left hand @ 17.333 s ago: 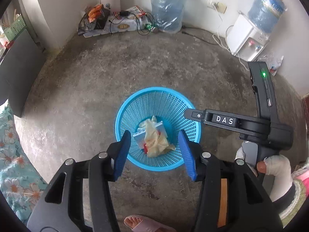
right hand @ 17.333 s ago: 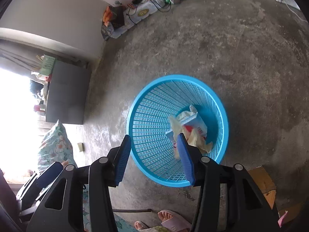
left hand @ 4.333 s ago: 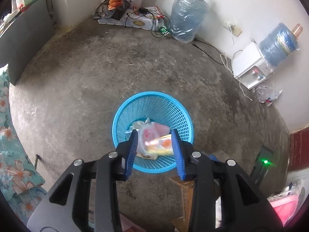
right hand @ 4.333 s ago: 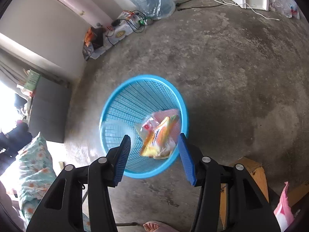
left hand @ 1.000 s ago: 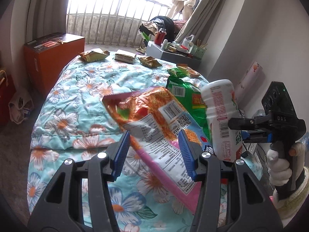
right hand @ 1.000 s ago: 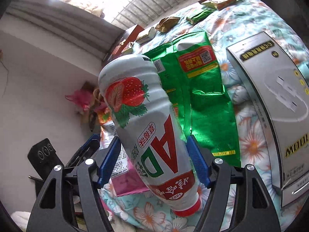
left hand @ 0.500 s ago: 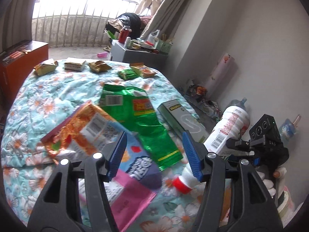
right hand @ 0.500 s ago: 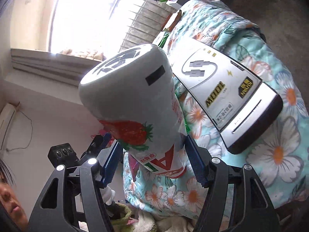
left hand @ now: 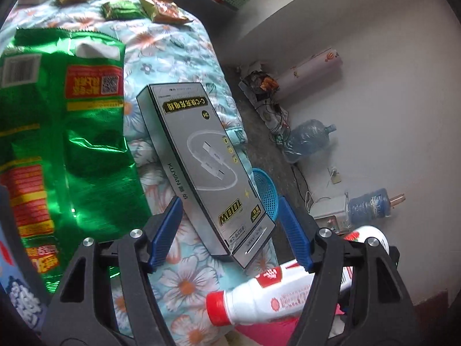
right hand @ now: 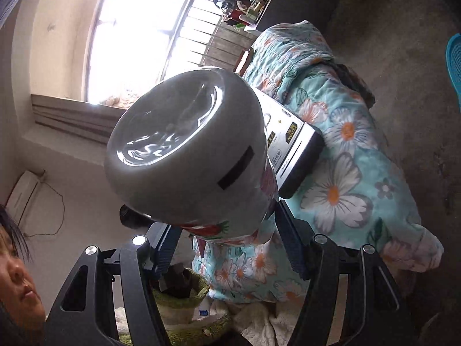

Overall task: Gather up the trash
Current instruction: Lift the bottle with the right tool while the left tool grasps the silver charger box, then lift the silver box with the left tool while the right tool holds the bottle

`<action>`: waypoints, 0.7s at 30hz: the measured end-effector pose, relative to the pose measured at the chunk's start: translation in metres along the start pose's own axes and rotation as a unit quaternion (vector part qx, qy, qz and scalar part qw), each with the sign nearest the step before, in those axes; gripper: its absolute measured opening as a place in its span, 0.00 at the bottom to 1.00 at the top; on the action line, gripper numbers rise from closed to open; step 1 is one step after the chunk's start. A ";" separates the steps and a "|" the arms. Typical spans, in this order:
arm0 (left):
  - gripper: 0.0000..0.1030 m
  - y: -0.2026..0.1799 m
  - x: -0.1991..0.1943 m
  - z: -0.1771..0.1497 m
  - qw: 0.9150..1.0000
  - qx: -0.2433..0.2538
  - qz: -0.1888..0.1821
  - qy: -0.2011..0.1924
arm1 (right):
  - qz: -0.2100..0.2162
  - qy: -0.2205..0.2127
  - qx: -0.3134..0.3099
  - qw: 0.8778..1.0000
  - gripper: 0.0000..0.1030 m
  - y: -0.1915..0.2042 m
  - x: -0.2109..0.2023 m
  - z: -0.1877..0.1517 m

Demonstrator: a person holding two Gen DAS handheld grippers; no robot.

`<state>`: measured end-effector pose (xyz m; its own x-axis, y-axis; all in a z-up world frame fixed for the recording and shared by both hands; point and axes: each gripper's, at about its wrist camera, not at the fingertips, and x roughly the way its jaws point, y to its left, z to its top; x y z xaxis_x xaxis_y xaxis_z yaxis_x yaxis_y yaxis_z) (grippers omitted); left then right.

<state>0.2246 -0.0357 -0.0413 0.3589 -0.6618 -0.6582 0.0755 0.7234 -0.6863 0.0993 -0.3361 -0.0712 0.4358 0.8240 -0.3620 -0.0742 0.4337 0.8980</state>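
Note:
My left gripper (left hand: 229, 216) hovers low over the floral bedspread (left hand: 184, 282), its jaws opening. The near end of a grey cable box (left hand: 207, 155) lies between the blue pads (left hand: 164, 230), which do not touch it. A green snack bag (left hand: 72, 115) lies to the left of the box. My right gripper (right hand: 227, 225) is shut on a white strawberry-drink bottle (right hand: 187, 144), whose base faces the camera. That bottle (left hand: 273, 297), with its red cap, shows at the lower right of the left wrist view. The blue basket (left hand: 266, 193) stands on the floor beyond the bed.
Small wrappers (left hand: 121, 10) lie at the bed's far end. Water jugs (left hand: 308, 141), a dispenser (left hand: 328, 207) and cables sit along the wall. The blue basket's rim (right hand: 453, 57) shows at the right edge of the right wrist view. A person's head (right hand: 14, 259) is at lower left.
My left gripper let go of the orange snack bag, widened and swung right over the grey box. My right gripper kept the bottle and turned until its base faces the camera.

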 end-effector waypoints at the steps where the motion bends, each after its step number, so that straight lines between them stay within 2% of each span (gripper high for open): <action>1: 0.63 0.002 0.009 0.001 1.000 -0.011 0.008 0.007 | 0.000 -0.003 0.000 1.000 0.61 -0.001 -0.002 -0.002; 7: 0.63 0.013 0.050 0.002 0.997 -0.067 0.041 0.025 | 0.007 -0.019 -0.005 1.000 0.61 -0.006 -0.018 -0.006; 11: 0.62 0.010 0.060 0.000 0.996 -0.067 0.056 0.004 | 0.012 -0.025 -0.003 1.000 0.61 -0.011 -0.026 -0.005; 14: 0.52 0.007 0.062 -0.001 0.995 -0.067 0.072 -0.013 | 0.019 -0.029 0.001 0.999 0.61 -0.016 -0.032 -0.007; 18: 0.40 0.008 0.058 0.000 0.995 -0.073 0.060 -0.038 | 0.024 -0.035 0.009 0.999 0.61 -0.023 -0.036 -0.009; 21: 0.34 0.001 0.049 0.003 0.995 -0.053 0.061 -0.057 | 0.023 -0.038 0.008 0.999 0.61 -0.023 -0.040 -0.009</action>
<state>0.2451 -0.0667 -0.0736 0.4627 -0.5397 -0.7033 -0.0709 0.7683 -0.6362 0.0752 -0.3754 -0.0800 0.5000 0.8120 -0.3010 -0.0811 0.3899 0.9173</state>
